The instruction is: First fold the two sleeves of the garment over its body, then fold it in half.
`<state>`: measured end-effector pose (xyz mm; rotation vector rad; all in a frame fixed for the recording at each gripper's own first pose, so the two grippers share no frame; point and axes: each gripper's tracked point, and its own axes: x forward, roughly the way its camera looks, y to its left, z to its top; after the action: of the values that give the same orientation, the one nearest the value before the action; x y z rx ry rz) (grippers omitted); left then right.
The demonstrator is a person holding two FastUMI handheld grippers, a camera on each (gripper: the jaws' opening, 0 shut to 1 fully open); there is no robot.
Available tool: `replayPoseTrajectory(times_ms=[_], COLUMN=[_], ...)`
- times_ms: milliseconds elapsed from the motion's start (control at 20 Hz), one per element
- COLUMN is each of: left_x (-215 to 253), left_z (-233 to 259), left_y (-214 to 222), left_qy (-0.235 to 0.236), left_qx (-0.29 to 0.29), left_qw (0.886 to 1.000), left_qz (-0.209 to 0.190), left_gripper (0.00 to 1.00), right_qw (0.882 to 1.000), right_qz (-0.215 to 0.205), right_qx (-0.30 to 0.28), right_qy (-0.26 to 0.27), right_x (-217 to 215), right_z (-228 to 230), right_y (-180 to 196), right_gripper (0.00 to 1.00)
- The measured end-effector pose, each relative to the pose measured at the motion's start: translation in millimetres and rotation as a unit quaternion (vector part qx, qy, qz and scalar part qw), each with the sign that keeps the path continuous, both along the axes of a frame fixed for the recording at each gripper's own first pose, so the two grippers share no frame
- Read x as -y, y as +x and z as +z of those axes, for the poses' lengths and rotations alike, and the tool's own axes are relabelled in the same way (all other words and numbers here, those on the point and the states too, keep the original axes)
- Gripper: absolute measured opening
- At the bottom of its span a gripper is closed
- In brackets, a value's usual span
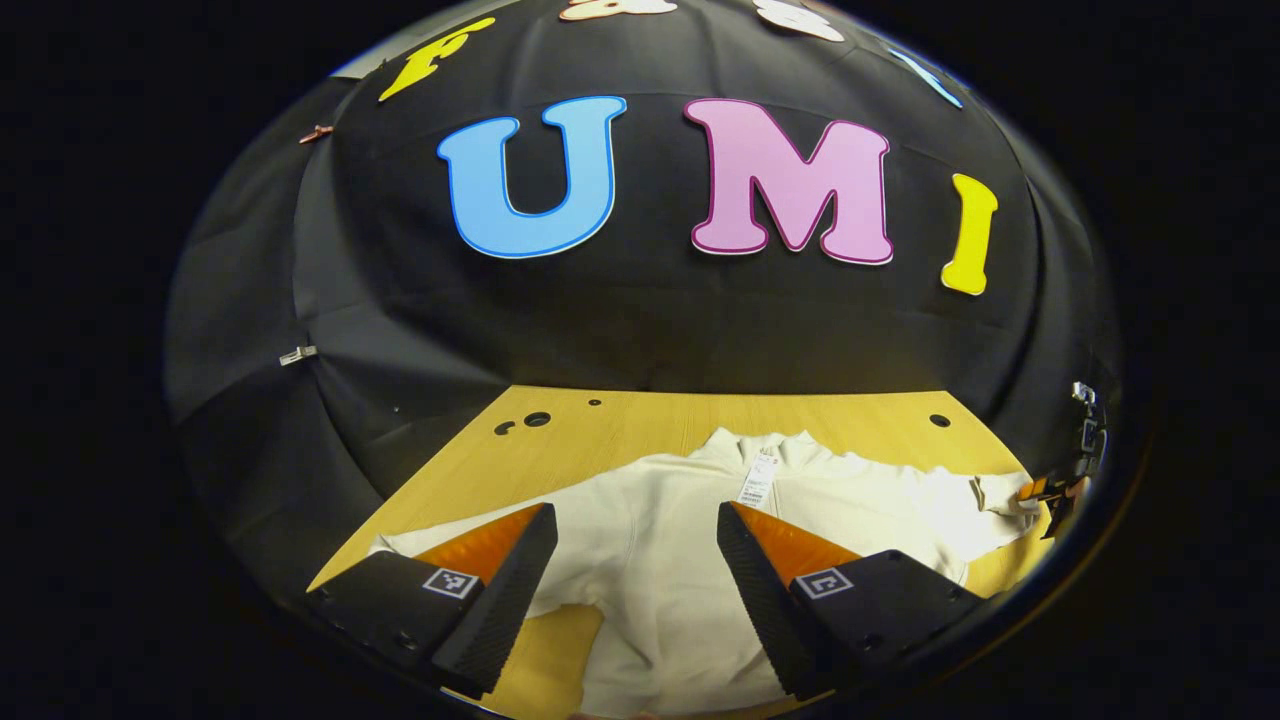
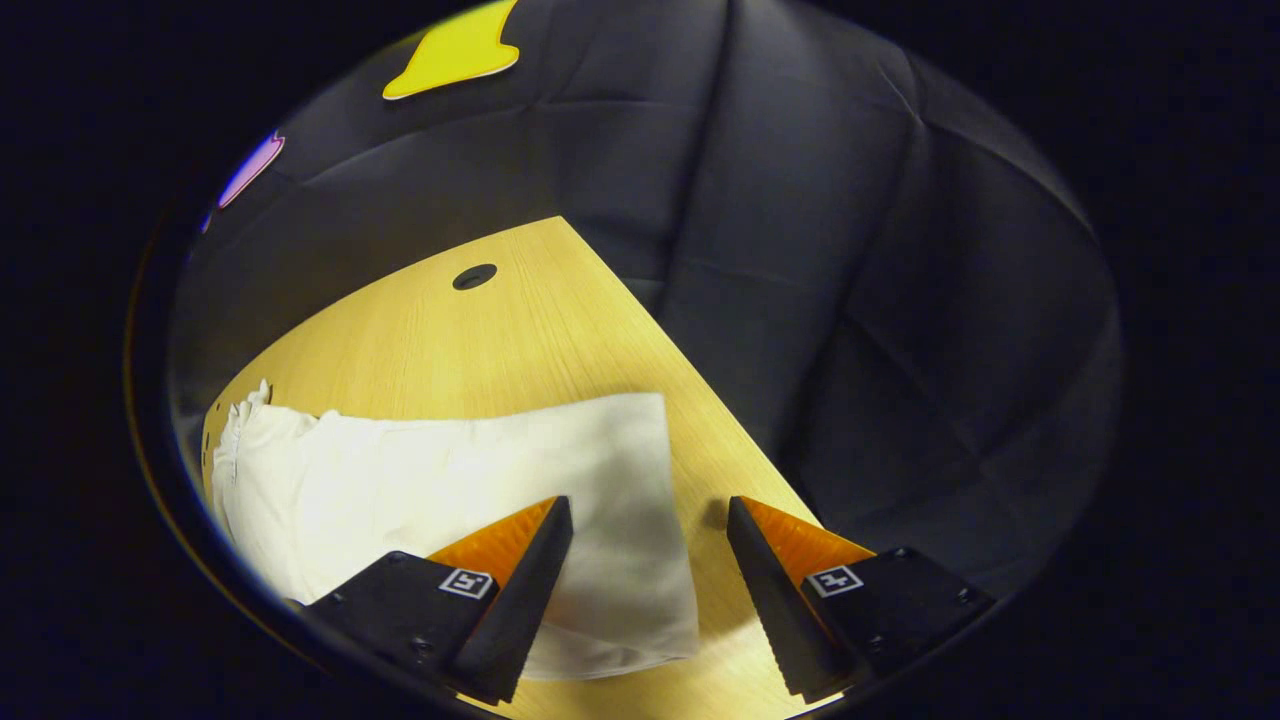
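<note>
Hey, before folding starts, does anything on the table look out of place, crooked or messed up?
Nothing looks damaged or spilled. The cream garment lies spread on the wooden table, a paper tag showing at its collar. Its sleeve lies flat and unfolded. Both the left gripper and right gripper are open.

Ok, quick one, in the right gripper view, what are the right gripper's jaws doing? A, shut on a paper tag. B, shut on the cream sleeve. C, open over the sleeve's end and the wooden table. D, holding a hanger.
C: the right gripper has its jaws spread wide, with the end of the cream fabric sleeve and the light wooden table showing between them, nothing pinched.
</note>
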<state>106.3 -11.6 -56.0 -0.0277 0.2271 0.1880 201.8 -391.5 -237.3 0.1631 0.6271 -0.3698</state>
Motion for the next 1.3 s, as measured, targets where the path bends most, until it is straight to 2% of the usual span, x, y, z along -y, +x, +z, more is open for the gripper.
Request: replayPoseTrajectory(times_ms=[100, 200, 250, 350, 450, 500, 700, 850, 1050, 1300], left_x=[-0.6, 0.1, 2.0, 1.9, 1.8, 0.5, -4.8, -10.4, -21.3, -38.7], left_z=[1.5, -0.6, -0.4, -0.1, -0.6, -0.5, -7.2, -3.4, 2.7, 2.5], left_y=[-0.4, -2.2, -2.5, -6.8, -14.2, -18.1, -25.6, -27.0, -30.3, -38.3], left_qy=[0.000, -0.001, 0.001, 0.009, 0.013, 0.013, 0.005, 0.000, 0.008, -0.002], left_qx=[0.001, -0.002, -0.004, -0.006, -0.008, -0.007, -0.015, -0.014, -0.007, 0.001], left_qw=[1.000, 1.000, 1.000, 1.000, 1.000, 1.000, 1.000, 1.000, 1.000, 1.000], left_qz=[0.004, 0.006, 0.003, 0.000, -0.001, 0.000, 0.005, 0.004, -0.002, -0.007], left_gripper=[0.99, 0.99, 0.99, 0.99, 0.99, 0.99, 0.99, 0.99, 0.99, 0.99], right_qw=[1.000, 1.000, 1.000, 0.999, 0.999, 0.999, 0.997, 0.998, 0.997, 0.993], right_qz=[0.000, 0.006, 0.012, 0.022, 0.025, 0.034, 0.068, 0.058, 0.072, 0.099], right_qx=[0.000, -0.003, -0.008, -0.011, -0.014, -0.013, -0.022, -0.015, 0.011, 0.059], right_qy=[0.013, 0.022, 0.028, 0.035, 0.017, 0.006, -0.006, -0.011, -0.012, -0.013], right_x=[0.0, -9.6, -20.6, -35.2, -35.9, -35.9, -50.6, -55.6, -73.8, -121.3], right_z=[1.8, -1.7, -4.1, -6.2, -5.2, -2.2, -0.2, 14.2, 56.2, 116.5], right_y=[-1.8, 1.2, 2.5, 8.4, 11.0, 8.2, 7.7, 5.9, 9.5, 26.3], right_gripper=[0.93, 0.83, 0.71, 0.34, 0.16, 0.11, 0.06, 0.06, 0.06, 0.06])
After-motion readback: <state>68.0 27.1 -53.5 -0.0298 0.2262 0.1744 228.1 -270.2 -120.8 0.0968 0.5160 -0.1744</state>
